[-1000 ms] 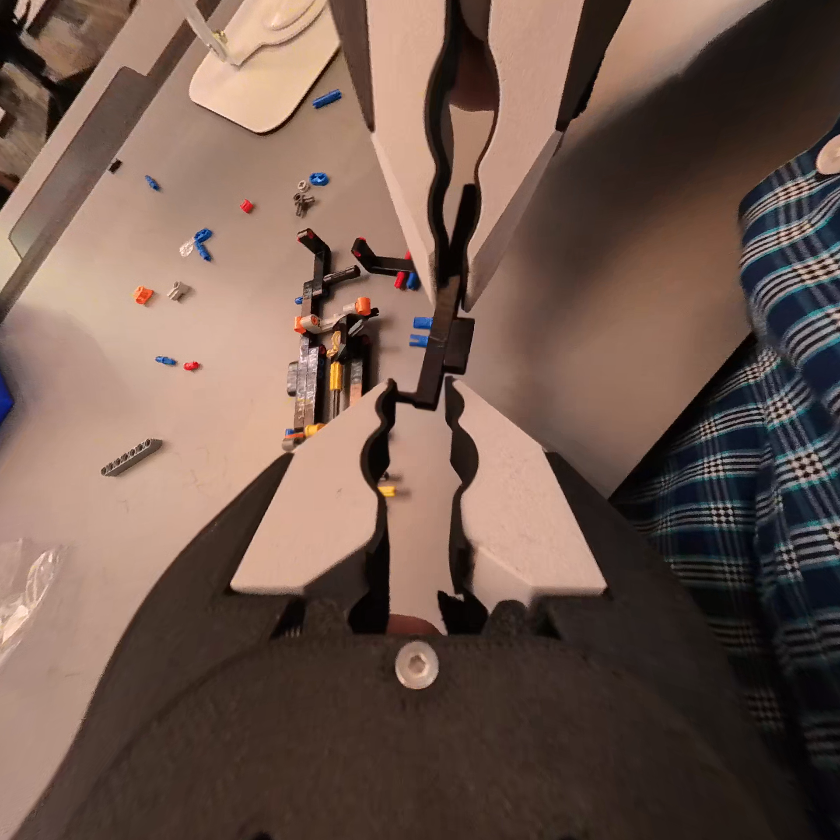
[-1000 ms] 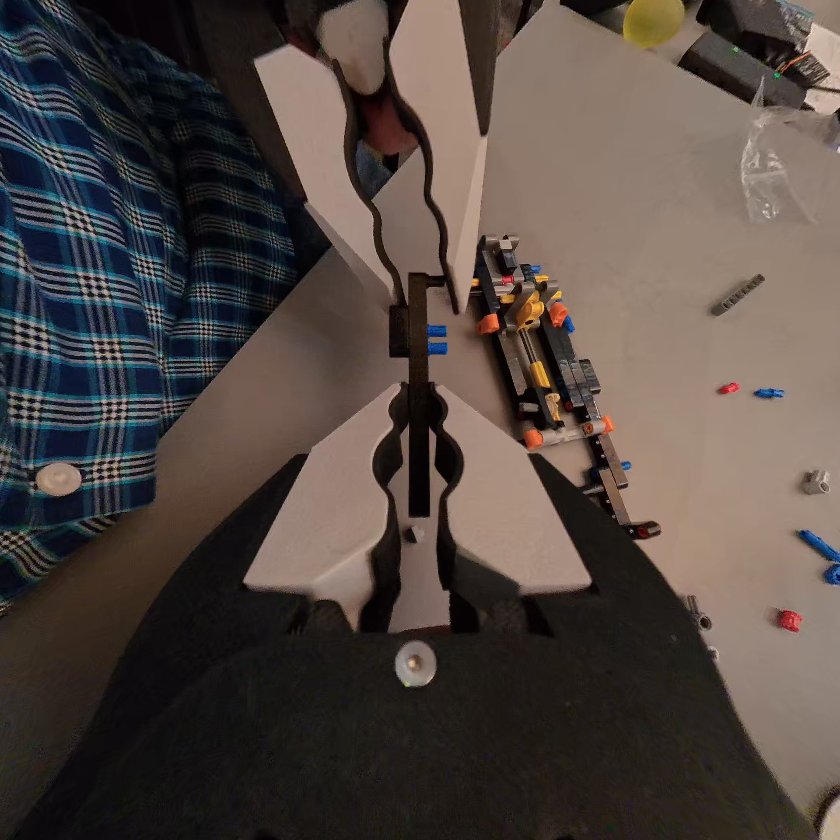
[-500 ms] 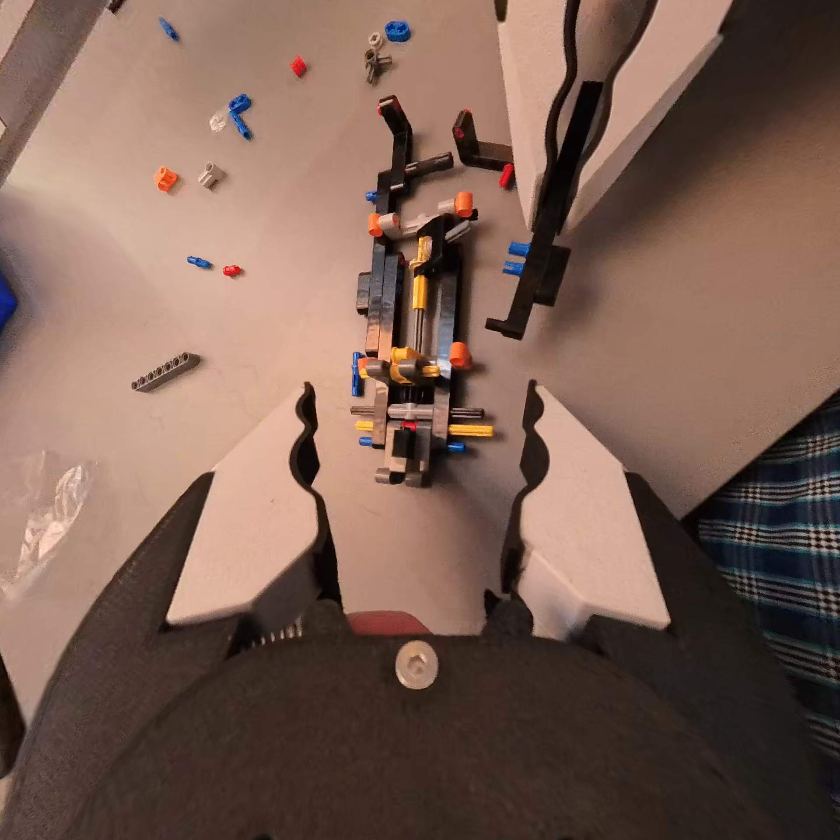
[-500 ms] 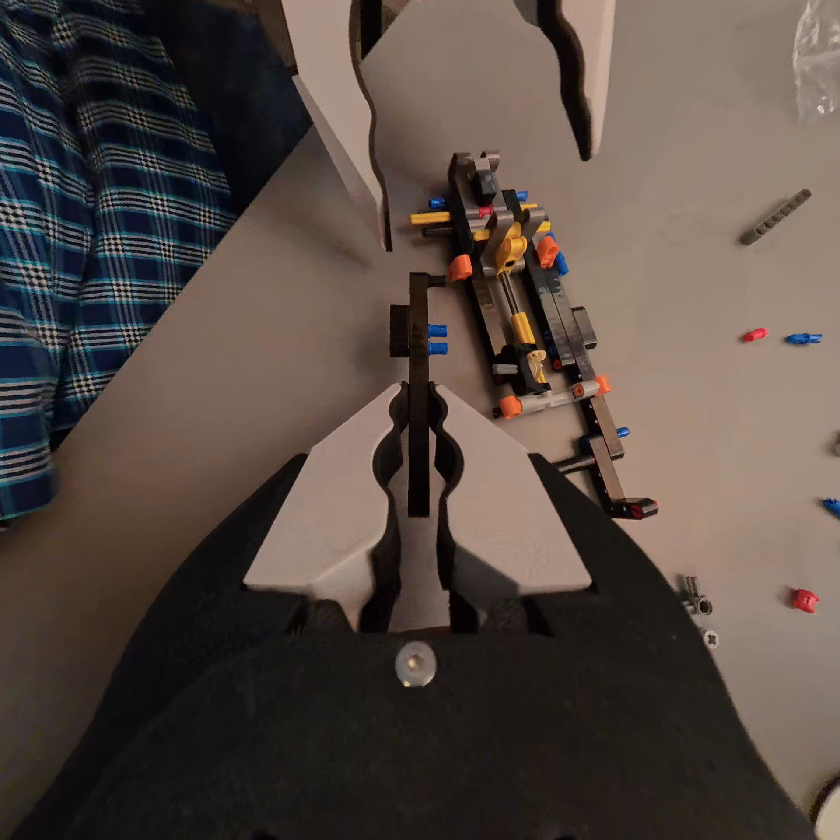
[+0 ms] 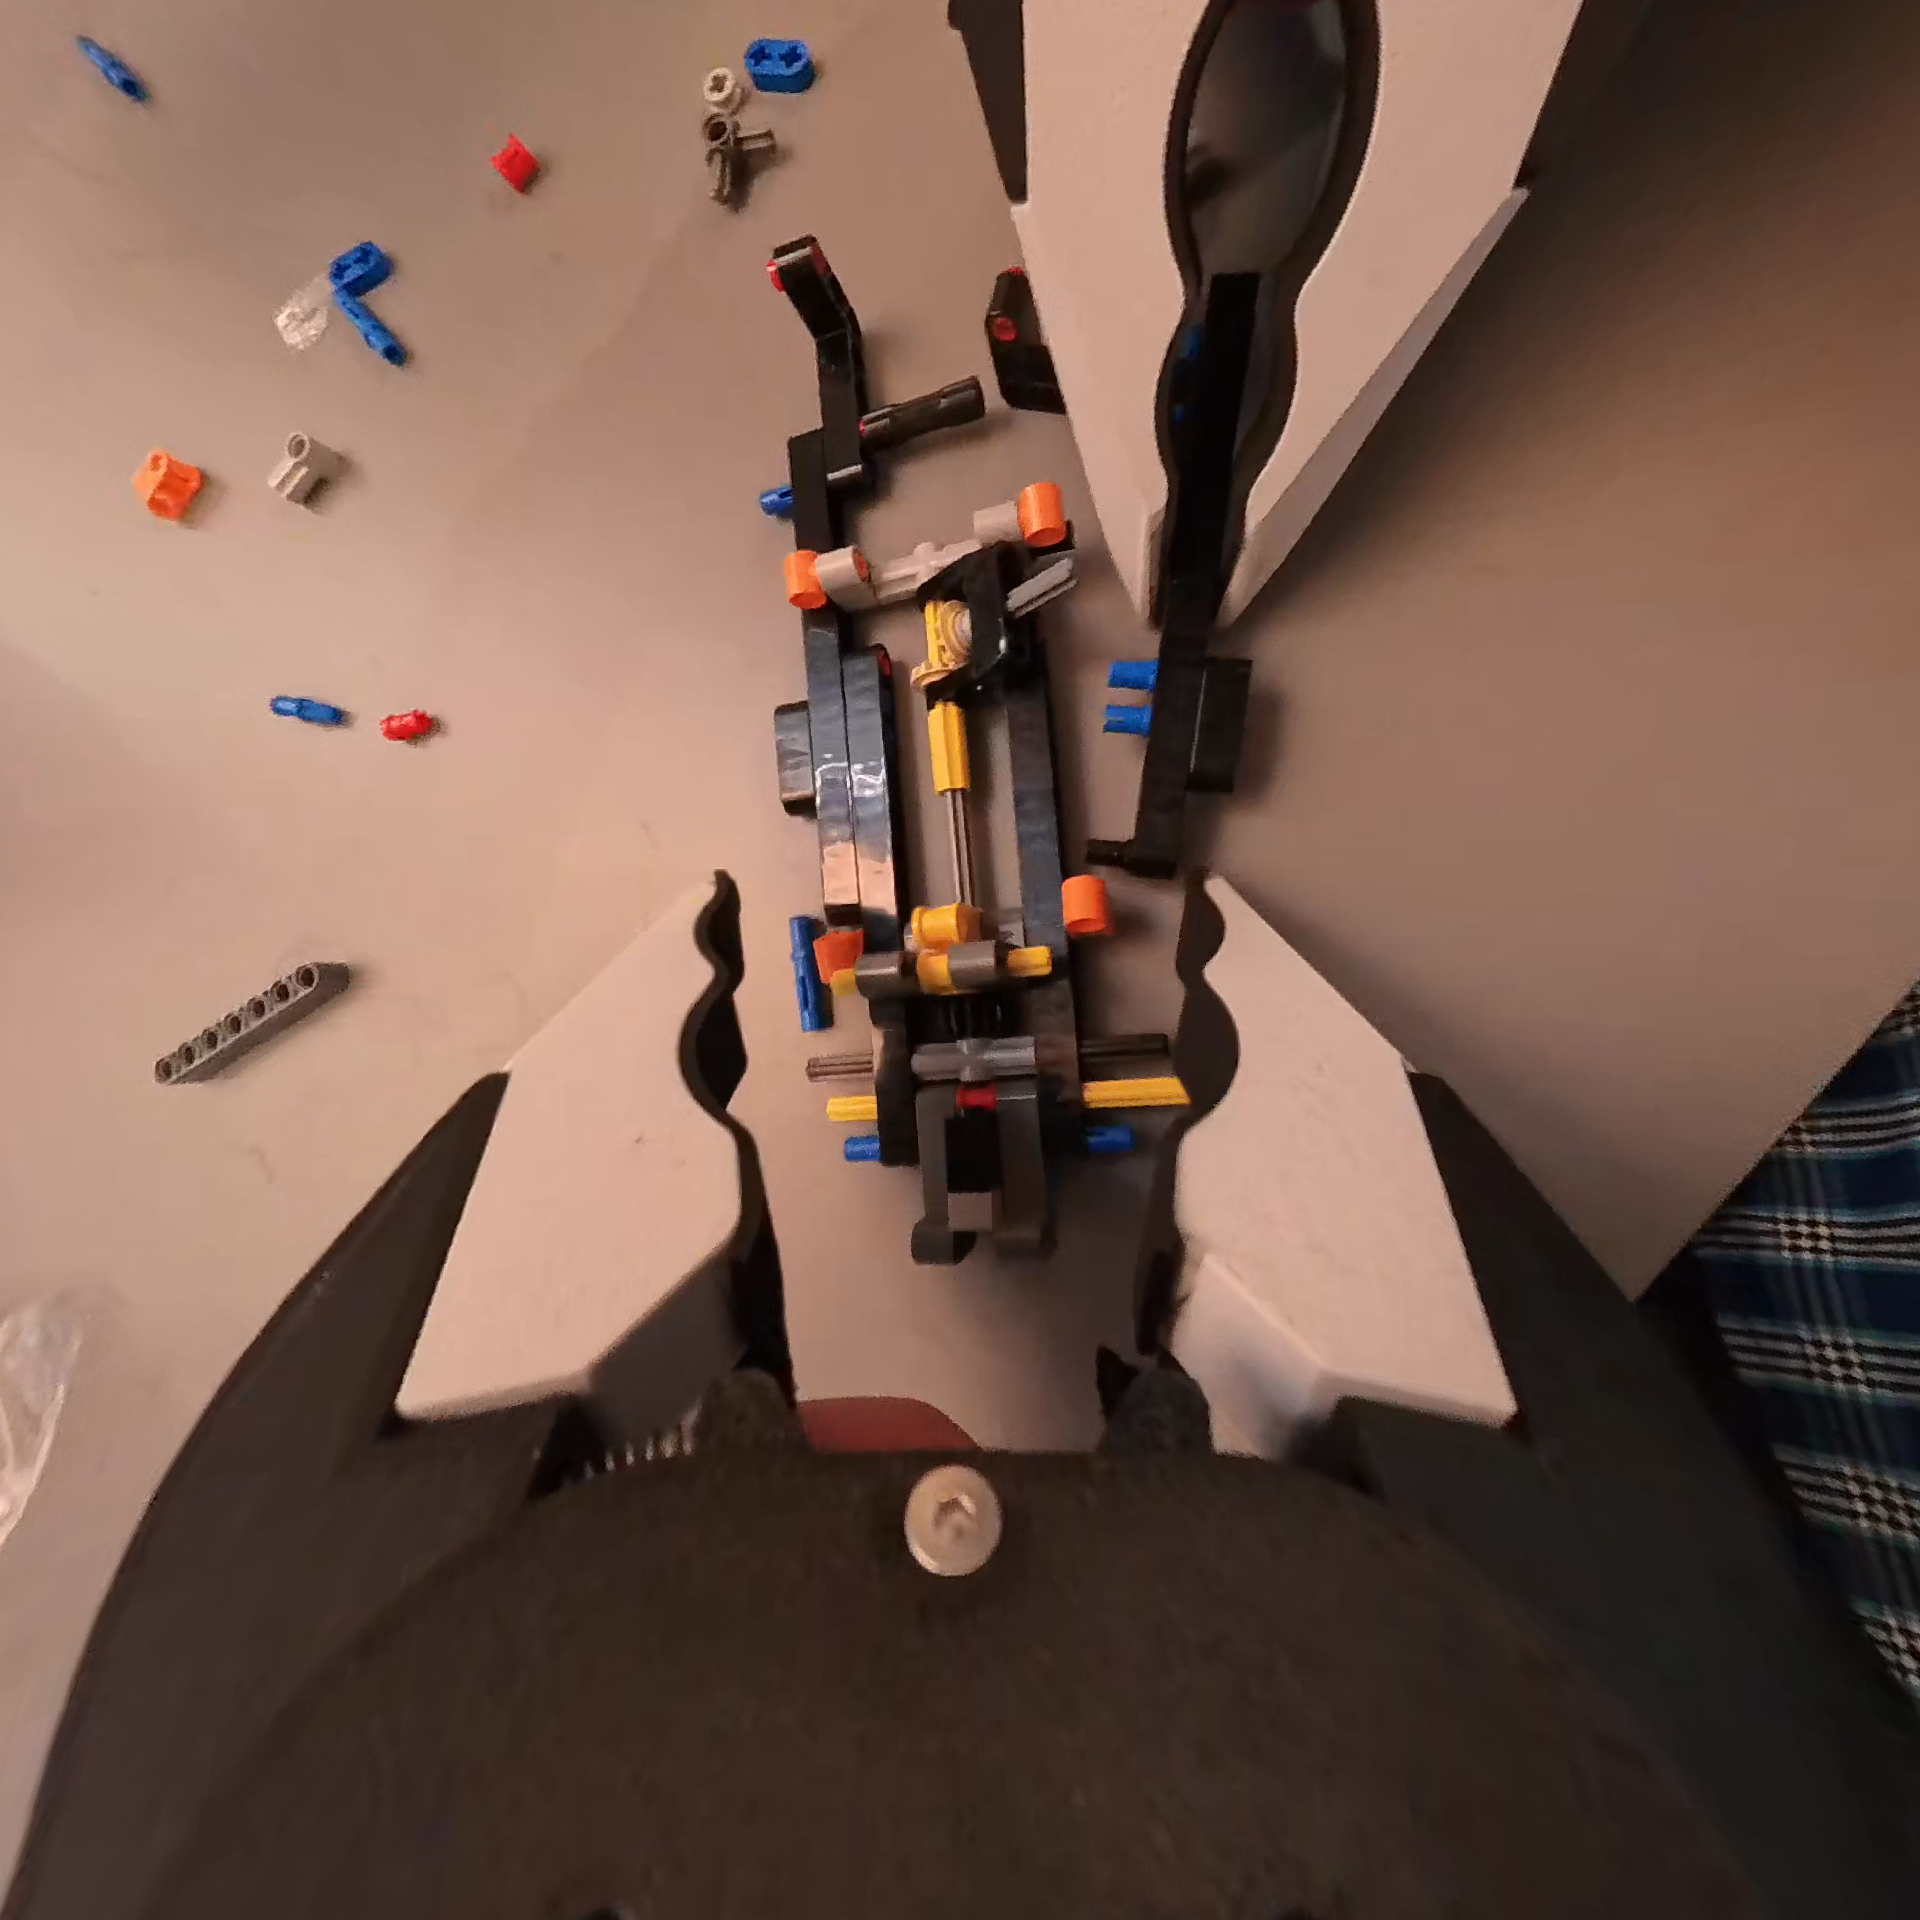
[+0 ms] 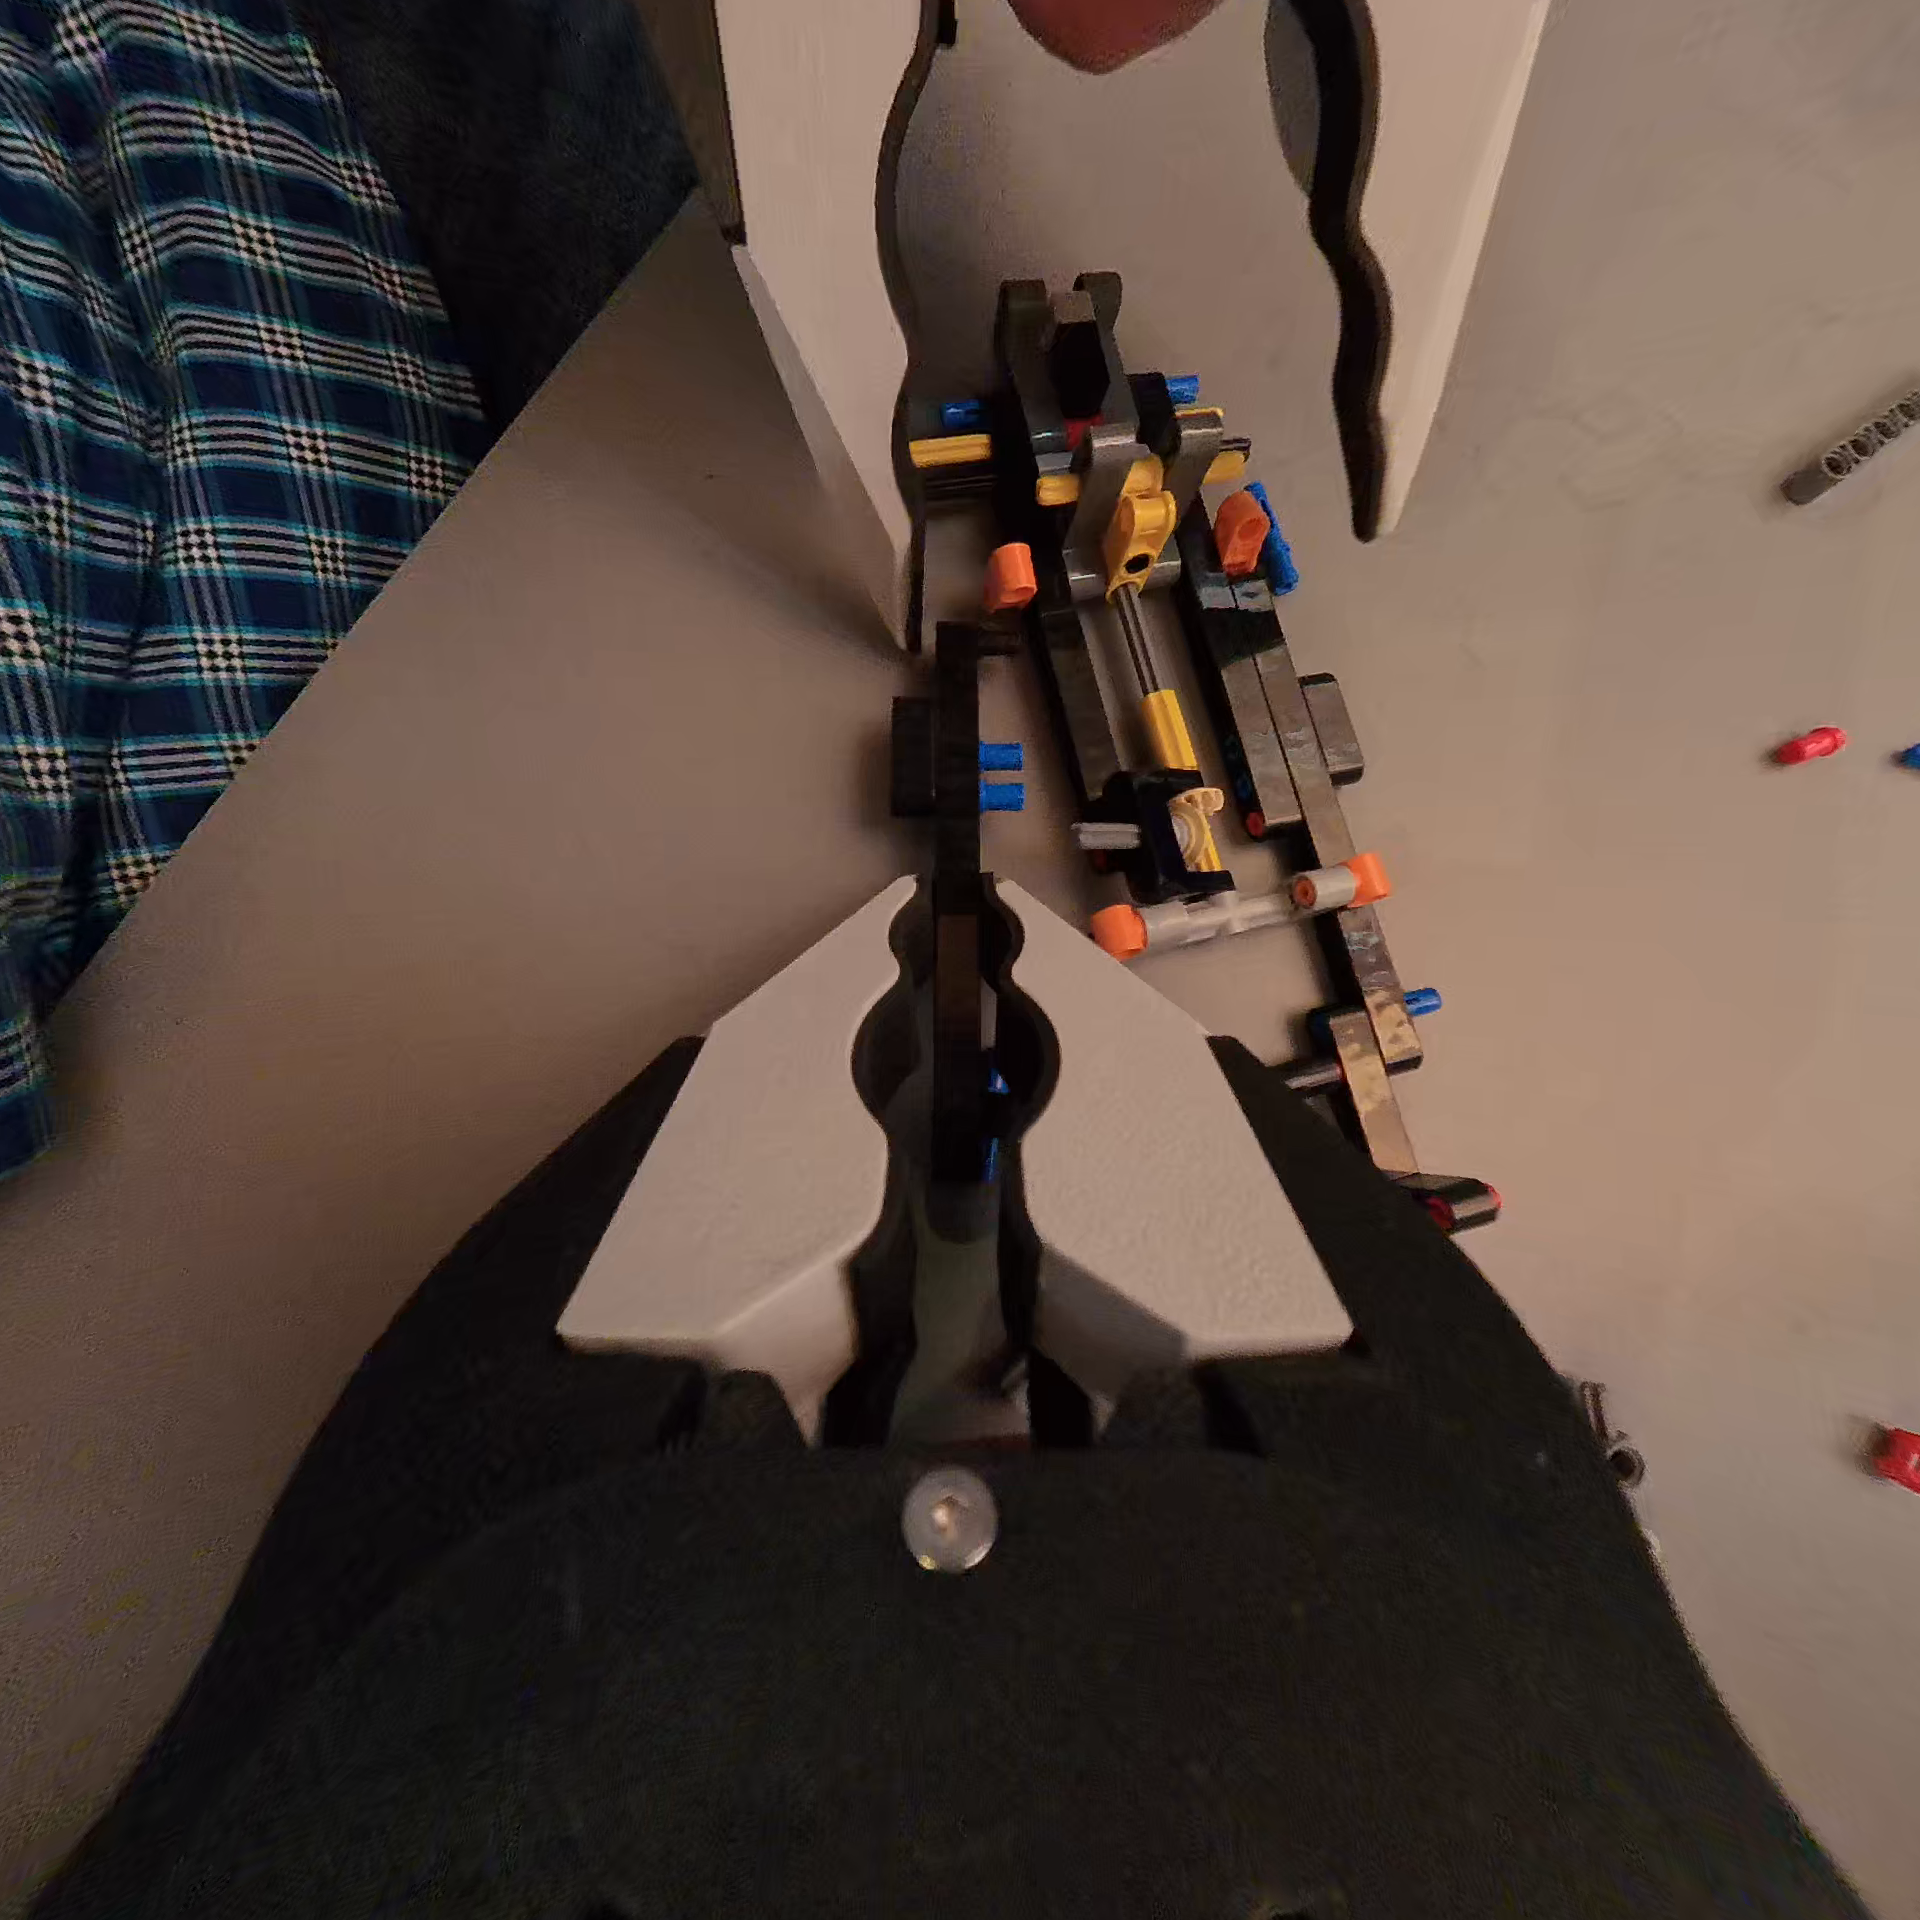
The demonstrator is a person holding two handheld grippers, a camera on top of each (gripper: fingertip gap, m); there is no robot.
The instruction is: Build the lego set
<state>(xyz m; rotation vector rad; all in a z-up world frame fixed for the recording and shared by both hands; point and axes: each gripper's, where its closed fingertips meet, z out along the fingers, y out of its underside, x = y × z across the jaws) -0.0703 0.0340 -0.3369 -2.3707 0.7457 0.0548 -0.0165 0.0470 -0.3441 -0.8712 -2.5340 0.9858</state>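
**Two hand-held grippers over a lego chassis**

The right hand-held gripper clenches a black beam with blue pins. The left hand-held gripper is spread wide, straddling the lego chassis lying on the counter. The beam hangs just beside the chassis.

plastic bag – cut by edge | grey beam – cut off

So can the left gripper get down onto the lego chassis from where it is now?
Probably yes. The left gripper is open, its fingers straddling the near end of the lego chassis with nothing between. The black beam in the right gripper hangs just beside it, crowding that side.
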